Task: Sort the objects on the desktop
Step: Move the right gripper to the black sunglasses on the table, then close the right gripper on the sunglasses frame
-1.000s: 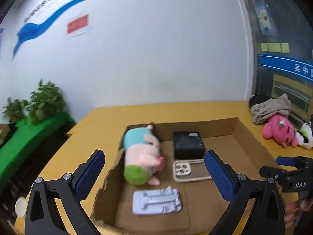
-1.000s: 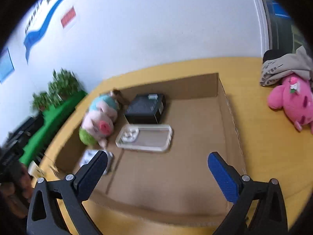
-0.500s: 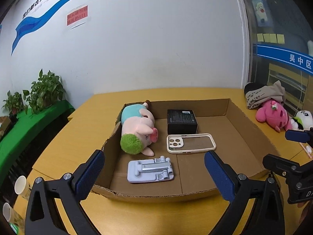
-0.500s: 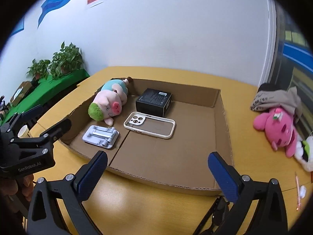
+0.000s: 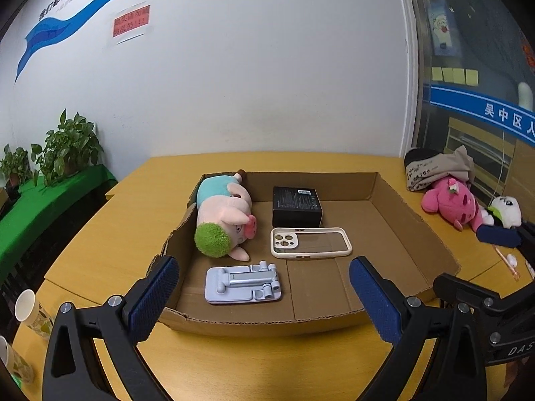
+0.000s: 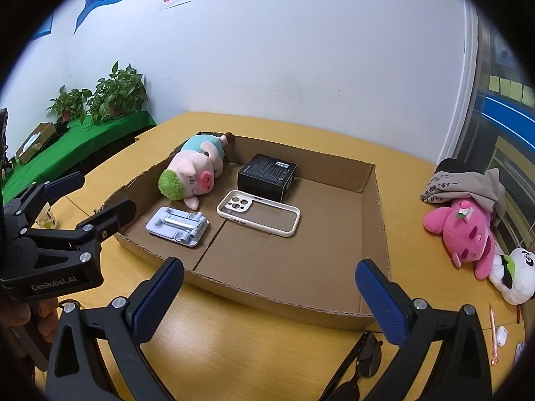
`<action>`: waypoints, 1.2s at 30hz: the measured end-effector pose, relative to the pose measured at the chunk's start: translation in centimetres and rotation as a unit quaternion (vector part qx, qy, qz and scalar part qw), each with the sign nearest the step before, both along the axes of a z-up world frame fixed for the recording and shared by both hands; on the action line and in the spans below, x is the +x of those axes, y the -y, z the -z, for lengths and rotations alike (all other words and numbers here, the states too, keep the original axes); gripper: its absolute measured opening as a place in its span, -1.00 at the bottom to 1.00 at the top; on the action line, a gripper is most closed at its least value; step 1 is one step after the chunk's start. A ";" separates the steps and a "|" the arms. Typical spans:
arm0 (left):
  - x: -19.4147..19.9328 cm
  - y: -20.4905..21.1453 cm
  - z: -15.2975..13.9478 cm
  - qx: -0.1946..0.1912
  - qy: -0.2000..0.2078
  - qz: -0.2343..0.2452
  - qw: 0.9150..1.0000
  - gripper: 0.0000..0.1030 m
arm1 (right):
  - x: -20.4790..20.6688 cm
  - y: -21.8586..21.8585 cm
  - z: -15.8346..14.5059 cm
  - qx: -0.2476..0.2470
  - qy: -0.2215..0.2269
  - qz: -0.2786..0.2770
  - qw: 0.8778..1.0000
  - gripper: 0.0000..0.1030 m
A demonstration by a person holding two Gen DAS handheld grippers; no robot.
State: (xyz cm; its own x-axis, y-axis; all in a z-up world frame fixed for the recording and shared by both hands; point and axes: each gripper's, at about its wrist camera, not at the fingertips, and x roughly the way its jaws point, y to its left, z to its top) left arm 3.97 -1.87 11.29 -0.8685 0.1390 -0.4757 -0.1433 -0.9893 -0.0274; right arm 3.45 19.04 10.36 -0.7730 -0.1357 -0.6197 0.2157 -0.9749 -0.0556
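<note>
A shallow cardboard box (image 5: 418,227) (image 6: 378,200) lies on the yellow table. In it are a pig plush (image 5: 224,217) (image 6: 190,177), a black box (image 5: 297,205) (image 6: 267,175), a white phone case (image 5: 311,242) (image 6: 259,212) and a grey phone stand (image 5: 242,282) (image 6: 177,225). My left gripper (image 5: 264,295) is open and empty, in front of the box's near edge. My right gripper (image 6: 271,297) is open and empty, near the box's front right. Black sunglasses (image 6: 361,361) lie under it.
A pink plush (image 5: 451,202) (image 6: 464,230), a panda plush (image 5: 506,212) (image 6: 515,274) and folded cloth (image 5: 438,167) (image 6: 464,183) lie right of the box. A pink pen (image 6: 494,337) and earbud (image 6: 500,334) lie at far right. Paper cups (image 5: 28,307) stand at left.
Both grippers have pulled back from over the box and risen, so the whole box and table front now show. Both stay open and empty.
</note>
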 end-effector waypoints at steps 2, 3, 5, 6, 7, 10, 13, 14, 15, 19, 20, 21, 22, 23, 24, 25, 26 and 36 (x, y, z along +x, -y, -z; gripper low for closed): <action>0.0 0.4 0.1 0.010 0.003 -0.002 1.000 0.99 | 0.1 -0.1 0.0 -0.008 0.002 -0.001 1.000 0.99; 0.0 0.5 0.2 0.013 0.008 -0.001 1.000 0.99 | 0.2 -0.2 0.0 -0.010 0.002 0.000 1.000 0.99; 0.0 0.7 0.8 0.016 0.018 0.002 1.000 0.99 | 0.4 -0.6 0.1 -0.014 0.005 0.000 1.000 0.99; 0.0 0.7 1.0 0.016 0.022 0.003 1.000 0.99 | 0.4 -1.0 0.3 -0.016 0.010 -0.002 1.000 0.99; 0.0 0.7 1.4 0.018 0.027 0.005 0.999 0.99 | 0.5 -1.6 0.7 -0.019 0.015 -0.002 1.000 0.99; 0.1 0.3 2.6 0.025 0.049 0.018 0.998 0.99 | 0.9 -3.9 2.3 -0.024 0.031 0.016 0.999 0.99; 0.4 -0.7 3.7 0.033 0.069 0.051 0.996 0.99 | 1.3 -7.9 5.0 -0.052 0.064 0.056 0.995 0.99; 0.5 -1.4 4.2 0.034 0.078 0.071 0.994 0.99 | 1.4 -9.1 5.8 -0.062 0.074 0.067 0.993 0.99; 0.6 -2.1 4.6 0.036 0.085 0.090 0.992 0.99 | 1.4 -10.5 6.7 -0.076 0.086 0.078 0.990 0.99; 1.2 -5.2 5.9 0.050 0.116 0.170 0.977 0.99 | 1.7 -15.0 10.0 -0.154 0.128 0.110 0.973 0.99; 1.4 -6.2 6.3 0.064 0.129 0.197 0.970 0.99 | 1.7 -15.7 10.7 -0.170 0.137 0.116 0.969 0.99; 1.5 -7.0 6.7 0.077 0.142 0.219 0.962 0.99 | 1.8 -16.3 11.4 -0.183 0.145 0.120 0.965 0.98; 1.6 -7.7 7.0 0.088 0.155 0.238 0.955 0.99 | 1.7 -16.6 11.9 -0.192 0.152 0.122 0.962 0.96; 1.6 -8.6 7.4 0.097 0.169 0.255 0.947 0.99 | 1.5 -16.8 12.3 -0.200 0.158 0.122 0.959 0.95; 1.8 -9.7 7.9 0.101 0.183 0.271 0.940 0.99 | 1.4 -16.9 12.7 -0.209 0.164 0.120 0.957 0.95; 1.9 -10.6 8.3 0.100 0.193 0.280 0.935 0.99 | 1.3 -17.0 13.1 -0.217 0.169 0.117 0.954 0.93; 2.0 -11.9 8.8 0.098 0.205 0.292 0.929 0.99 | 1.1 -17.1 13.6 -0.223 0.176 0.116 0.952 0.87; 2.2 -18.8 13.1 0.104 0.293 0.346 0.885 0.49 | 1.4 -18.1 15.1 -0.275 0.199 0.104 0.935 -0.34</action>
